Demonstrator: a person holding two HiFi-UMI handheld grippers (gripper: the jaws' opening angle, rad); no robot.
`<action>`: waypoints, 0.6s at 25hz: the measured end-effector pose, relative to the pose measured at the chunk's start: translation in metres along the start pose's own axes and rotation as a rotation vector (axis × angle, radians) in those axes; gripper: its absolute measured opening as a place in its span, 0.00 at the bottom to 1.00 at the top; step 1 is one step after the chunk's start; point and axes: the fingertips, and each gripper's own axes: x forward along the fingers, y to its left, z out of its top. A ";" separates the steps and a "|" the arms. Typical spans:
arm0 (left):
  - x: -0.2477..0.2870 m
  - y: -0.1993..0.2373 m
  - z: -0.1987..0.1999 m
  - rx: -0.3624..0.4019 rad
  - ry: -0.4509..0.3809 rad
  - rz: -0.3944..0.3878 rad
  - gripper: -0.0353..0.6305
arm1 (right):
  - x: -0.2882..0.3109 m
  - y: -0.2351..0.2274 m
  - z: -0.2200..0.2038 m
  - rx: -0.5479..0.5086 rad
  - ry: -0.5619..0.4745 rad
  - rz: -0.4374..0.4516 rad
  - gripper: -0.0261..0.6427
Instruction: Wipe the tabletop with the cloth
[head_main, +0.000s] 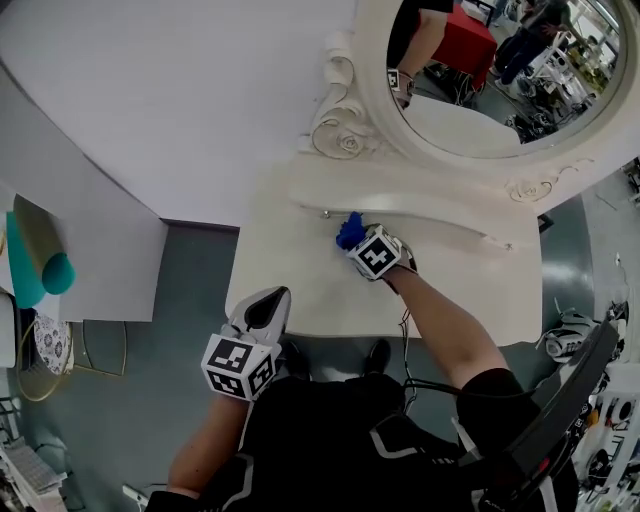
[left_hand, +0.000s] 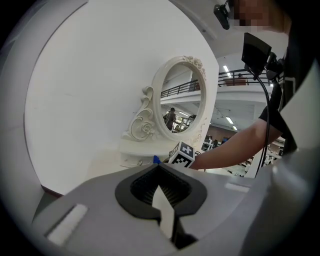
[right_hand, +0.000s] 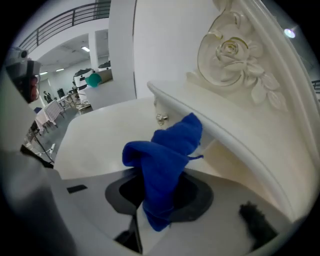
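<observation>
The left gripper hangs off the tabletop's front left corner, over the floor and well apart from the work. Its own view shows its jaws closed together with nothing between them, so it has no part in the wiping right now.

Toward the middle and back, the right gripper reaches across the tabletop and is clamped on the blue cloth. Its view shows the cloth gripped at 1 end, the rest standing up in a loose bunch past the jaws. The bunch sits just below the ledge under the mirror and near a small knob. No view shows clearly whether the cloth is pressing on the surface.

The task looks partly begun at most. The cloth is in hand and has been brought to the back strip of the tabletop, but it is bunched, not spread flat, so little of it could wipe. The pale surface shows no streaks or dirt, so the wiped share cannot be read. By this judgement the broad front and both sides are still left to cover.
</observation>
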 end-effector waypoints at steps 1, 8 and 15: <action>0.003 -0.001 0.000 0.001 0.002 0.001 0.07 | -0.002 0.010 -0.007 0.003 0.012 0.028 0.22; 0.024 -0.020 0.005 0.000 -0.009 -0.024 0.07 | -0.039 0.092 -0.048 -0.124 0.000 0.151 0.22; 0.047 -0.053 0.008 0.027 -0.008 -0.102 0.07 | -0.074 0.160 -0.093 -0.168 0.004 0.274 0.22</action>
